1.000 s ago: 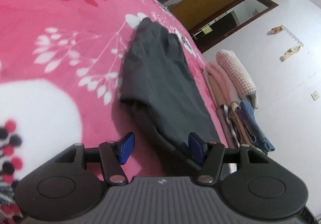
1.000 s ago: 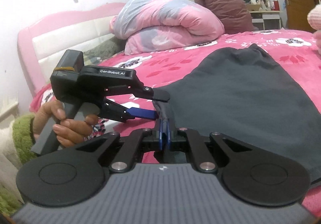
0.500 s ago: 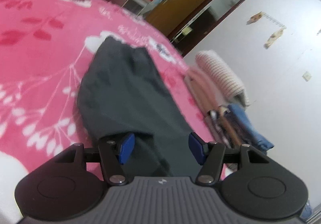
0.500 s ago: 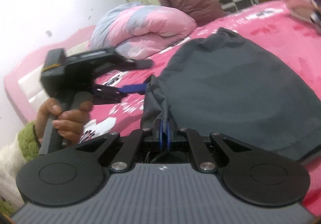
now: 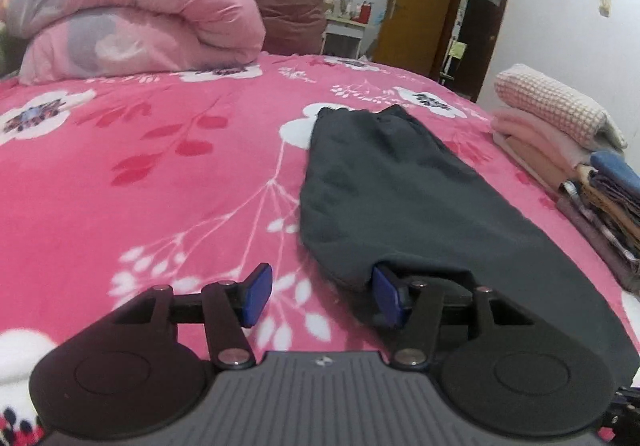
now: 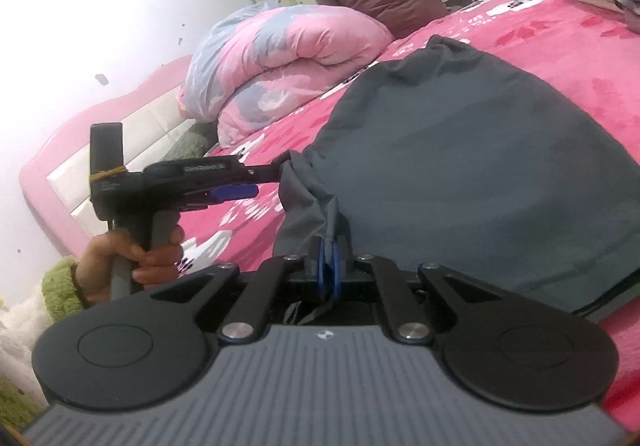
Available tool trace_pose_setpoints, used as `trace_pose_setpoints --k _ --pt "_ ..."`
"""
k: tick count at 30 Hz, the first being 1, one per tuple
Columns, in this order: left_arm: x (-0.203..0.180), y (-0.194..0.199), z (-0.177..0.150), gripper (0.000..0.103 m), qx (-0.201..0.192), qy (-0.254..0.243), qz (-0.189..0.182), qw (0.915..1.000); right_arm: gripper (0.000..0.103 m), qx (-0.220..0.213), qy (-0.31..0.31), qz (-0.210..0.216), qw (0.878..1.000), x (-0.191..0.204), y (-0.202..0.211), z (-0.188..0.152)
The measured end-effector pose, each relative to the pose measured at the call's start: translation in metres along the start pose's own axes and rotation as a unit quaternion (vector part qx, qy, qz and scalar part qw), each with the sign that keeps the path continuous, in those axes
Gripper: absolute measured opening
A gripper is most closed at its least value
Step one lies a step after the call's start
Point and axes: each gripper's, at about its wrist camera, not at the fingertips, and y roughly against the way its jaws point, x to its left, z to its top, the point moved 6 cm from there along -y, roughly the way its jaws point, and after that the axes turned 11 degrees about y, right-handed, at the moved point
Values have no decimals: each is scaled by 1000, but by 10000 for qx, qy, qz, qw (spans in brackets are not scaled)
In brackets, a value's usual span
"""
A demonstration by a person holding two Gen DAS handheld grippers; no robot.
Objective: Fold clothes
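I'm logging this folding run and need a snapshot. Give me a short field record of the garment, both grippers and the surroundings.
garment: dark grey garment, lying flat on the pink floral blanket
right gripper: shut on the garment's near edge, fabric bunched up between its pads
left gripper: open, one pad against the garment's near edge, nothing clamped; its jaws have just been closing
nearby: folded clothes stack beside the garment, rolled quilt at the far end

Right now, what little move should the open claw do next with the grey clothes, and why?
Probably slide the left gripper sideways onto the grey garment's near edge and close. Its jaws have just been closing slightly, with only pink blanket between them, while the right gripper already pinches its own corner.
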Motion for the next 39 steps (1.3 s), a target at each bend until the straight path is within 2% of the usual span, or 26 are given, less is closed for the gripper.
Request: trace_pose_setpoints --k 7,14,19,24,29,34,36,39 --pt "10 21 2 56 -321 93 -17 9994 3 -51 -229 -67 9997 -14 2 -2" --pt "-4 -10 -6 55 -1 -422 76 9991 3 -65 -443 35 9990 -21 -4 -7" --pt "-23 -26 -6 55 50 -690 -116 9975 3 -81 -469 46 9989 -22 -3 -8" --pt "-35 -44 -20 55 213 -1124 21 9934 3 -88 -477 57 9988 -21 -1 -9" --pt "-32 -47 -26 55 179 -1087 -53 9939 8 108 157 -232 9995 -11 13 -4" --pt "-28 -47 -25 56 186 -1002 -147 9947 9 -112 782 -728 9942 -5 42 15" --pt "-28 -47 -25 56 184 -1009 -154 9946 9 -312 968 -574 9932 4 43 23" --pt "-28 -47 -25 57 185 -1013 -172 9945 9 -353 1135 -135 9928 20 25 22"
